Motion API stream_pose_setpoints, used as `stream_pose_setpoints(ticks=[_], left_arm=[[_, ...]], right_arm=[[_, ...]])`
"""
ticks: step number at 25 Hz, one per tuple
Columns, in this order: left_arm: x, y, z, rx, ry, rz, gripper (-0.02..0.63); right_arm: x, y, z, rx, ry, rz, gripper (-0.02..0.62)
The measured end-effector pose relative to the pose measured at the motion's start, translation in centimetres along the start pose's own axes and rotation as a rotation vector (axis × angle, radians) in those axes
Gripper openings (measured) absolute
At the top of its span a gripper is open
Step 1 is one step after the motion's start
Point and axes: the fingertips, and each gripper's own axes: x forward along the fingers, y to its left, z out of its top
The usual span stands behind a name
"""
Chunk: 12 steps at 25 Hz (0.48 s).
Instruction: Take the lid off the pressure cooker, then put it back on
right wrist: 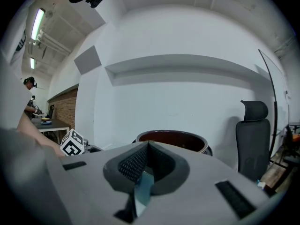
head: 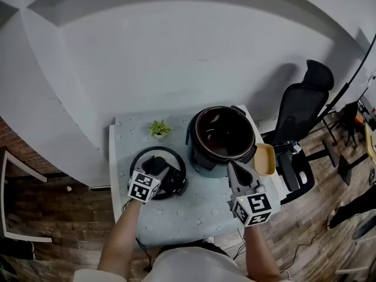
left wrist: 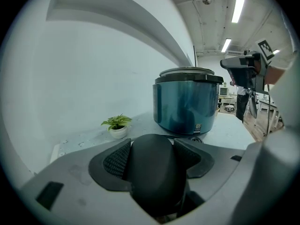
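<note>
Now, left tongs [left wrist: 153, 146] tight on the lid's [head: 141, 157] knob [left wrist: 157, 175], right tongs [right wrist: 147, 146] closed, empty, beside the open cooker [head: 197, 153].

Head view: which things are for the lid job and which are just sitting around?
For the job:
pressure cooker, open
lid, lying beside it
left gripper, closed on the lid's handle
right gripper, shut

Just sitting around:
small potted plant
office chair

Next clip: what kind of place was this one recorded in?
Probably an office or lab, not a home kitchen: the pressure cooker sits on a small table beside an office chair, with strip lights on the ceiling overhead.
</note>
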Motion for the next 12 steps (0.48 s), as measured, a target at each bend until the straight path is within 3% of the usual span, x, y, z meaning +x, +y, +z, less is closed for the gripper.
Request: stream_pose_setpoints(ticks=[8, 12], left_arm=[[0.2, -0.4, -0.1, -0.032, 0.042, -0.043, 0.291], [-0.5, 0.0, 1.7, -0.049, 0.01, -0.019, 0.307]], right_arm=[[0.3, 0.3, 0.5, 0.008, -0.026, 0.024, 0.0], [0.4, 0.5, 1.2, 0.006, -0.049, 0.039, 0.0]])
